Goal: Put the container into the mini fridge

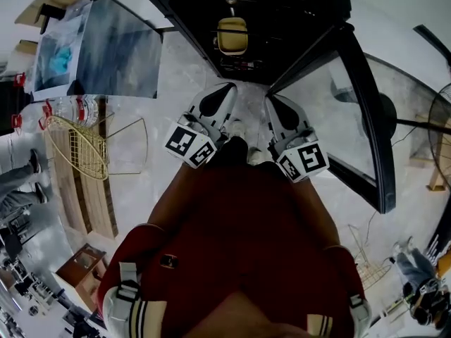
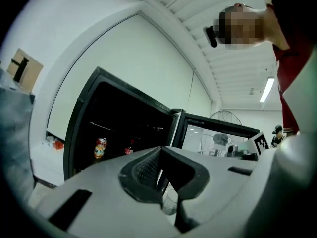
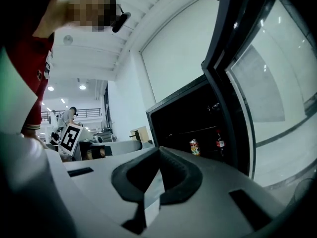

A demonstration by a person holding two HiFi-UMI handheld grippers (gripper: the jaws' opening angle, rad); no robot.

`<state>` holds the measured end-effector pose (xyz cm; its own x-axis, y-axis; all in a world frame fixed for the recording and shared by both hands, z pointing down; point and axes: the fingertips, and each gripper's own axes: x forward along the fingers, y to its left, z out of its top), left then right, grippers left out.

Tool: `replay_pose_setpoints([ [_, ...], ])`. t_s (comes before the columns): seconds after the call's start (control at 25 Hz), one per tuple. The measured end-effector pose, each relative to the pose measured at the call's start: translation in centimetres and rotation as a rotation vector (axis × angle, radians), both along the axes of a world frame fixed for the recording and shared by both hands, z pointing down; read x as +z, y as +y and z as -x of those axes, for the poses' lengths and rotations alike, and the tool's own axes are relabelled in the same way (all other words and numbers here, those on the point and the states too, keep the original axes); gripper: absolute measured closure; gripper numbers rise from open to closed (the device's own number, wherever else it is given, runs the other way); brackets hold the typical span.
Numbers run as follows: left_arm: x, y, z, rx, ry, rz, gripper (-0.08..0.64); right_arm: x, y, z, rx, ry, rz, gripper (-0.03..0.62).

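Note:
A yellow container (image 1: 232, 35) rests inside the open black mini fridge (image 1: 184, 5), seen from above. The fridge's glass door (image 1: 366, 118) is swung open to the right. My left gripper (image 1: 223, 94) and right gripper (image 1: 277, 105) are held side by side close to my body, short of the fridge opening and pointing towards it. Both sets of jaws stand together with nothing between them, as the left gripper (image 2: 161, 175) and right gripper (image 3: 157, 177) show up close. A drink can (image 2: 100, 148) and a red bottle (image 2: 129, 148) stand on a fridge shelf.
A gold wire basket (image 1: 77, 146) and wooden planks (image 1: 84, 196) lie on the floor to the left, with red-capped bottles (image 1: 67, 108) beside them. A standing fan (image 1: 440, 132) is at the far right. Another person (image 3: 64, 115) stands in the background.

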<state>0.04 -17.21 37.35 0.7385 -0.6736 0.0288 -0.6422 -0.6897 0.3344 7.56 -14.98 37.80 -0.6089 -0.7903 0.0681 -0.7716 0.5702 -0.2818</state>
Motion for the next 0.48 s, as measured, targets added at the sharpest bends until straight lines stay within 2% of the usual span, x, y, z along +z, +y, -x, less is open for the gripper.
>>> replay_pose_setpoints([
  [0.16, -2.0, 3.4, -0.8, 0.014, -0.057, -0.064, 0.552, -1.6, 2.3, 0.0, -0.014, -0.025, -0.036, 0.598],
  [0.48, -4.5, 9.4, -1.9, 0.008, -0.090, -0.121, 0.553, -3.6, 7.2, -0.4, -0.042, -0.058, -0.088, 0.598],
])
